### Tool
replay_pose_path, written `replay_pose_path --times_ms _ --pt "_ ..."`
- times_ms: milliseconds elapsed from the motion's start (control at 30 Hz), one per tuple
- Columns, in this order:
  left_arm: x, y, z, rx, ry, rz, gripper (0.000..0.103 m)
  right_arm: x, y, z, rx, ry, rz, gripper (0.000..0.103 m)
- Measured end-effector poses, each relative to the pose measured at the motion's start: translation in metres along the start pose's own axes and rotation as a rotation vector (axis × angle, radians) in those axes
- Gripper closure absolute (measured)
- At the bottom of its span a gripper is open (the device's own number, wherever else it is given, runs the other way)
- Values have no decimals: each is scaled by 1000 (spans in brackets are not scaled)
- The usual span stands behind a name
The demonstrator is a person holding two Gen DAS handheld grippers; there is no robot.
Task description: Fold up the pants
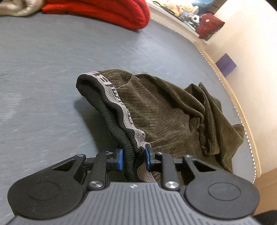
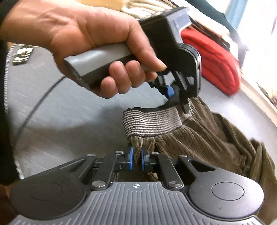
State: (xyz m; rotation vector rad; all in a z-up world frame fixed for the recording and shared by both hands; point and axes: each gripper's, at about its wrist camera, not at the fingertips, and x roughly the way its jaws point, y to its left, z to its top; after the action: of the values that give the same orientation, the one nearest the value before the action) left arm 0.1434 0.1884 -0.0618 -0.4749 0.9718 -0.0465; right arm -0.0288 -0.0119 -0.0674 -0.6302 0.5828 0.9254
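Olive-brown corduroy pants [image 1: 166,110] with a grey and black elastic waistband [image 1: 119,107] lie bunched on a grey-blue bed surface [image 1: 43,69]. My left gripper [image 1: 134,158] is shut on the waistband's near end, with the black inner band between its blue pads. In the right wrist view, my right gripper [image 2: 136,158] is shut on the corduroy just below the striped waistband [image 2: 150,121]. The left gripper [image 2: 176,97], held in a hand, pinches the waistband's far end there. The pants [image 2: 216,142] trail off to the right.
A folded red blanket [image 1: 103,12] and a beige one [image 1: 19,7] lie at the far side of the bed. The bed's edge [image 1: 230,90] runs along the right, with a purple box [image 1: 226,64] and soft toys [image 1: 181,8] beyond. A cable [image 2: 34,102] crosses the bed at left.
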Motion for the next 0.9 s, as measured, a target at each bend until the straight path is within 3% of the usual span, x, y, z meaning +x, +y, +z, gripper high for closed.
replay_pose_path --times_ms 233,467,500,633,767,900 --pt "-79 61 -21 -20 0 66 78 -14 70 29 -122 -74 160 95" --pt "-98 82 -34 -31 29 156 74 5 88 57 -160 -100 269 95" --pt "-98 81 -32 -23 31 175 69 7 88 57 -155 -93 265 95" --pt "-94 64 -21 8 22 279 66 13 74 55 -97 -19 232 91" --pt "-102 40 -7 47 -46 298 64 -1 50 50 -5 -5 190 83" --pt "-120 2 -3 116 -118 271 62 -29 4 42 134 -31 119 82"
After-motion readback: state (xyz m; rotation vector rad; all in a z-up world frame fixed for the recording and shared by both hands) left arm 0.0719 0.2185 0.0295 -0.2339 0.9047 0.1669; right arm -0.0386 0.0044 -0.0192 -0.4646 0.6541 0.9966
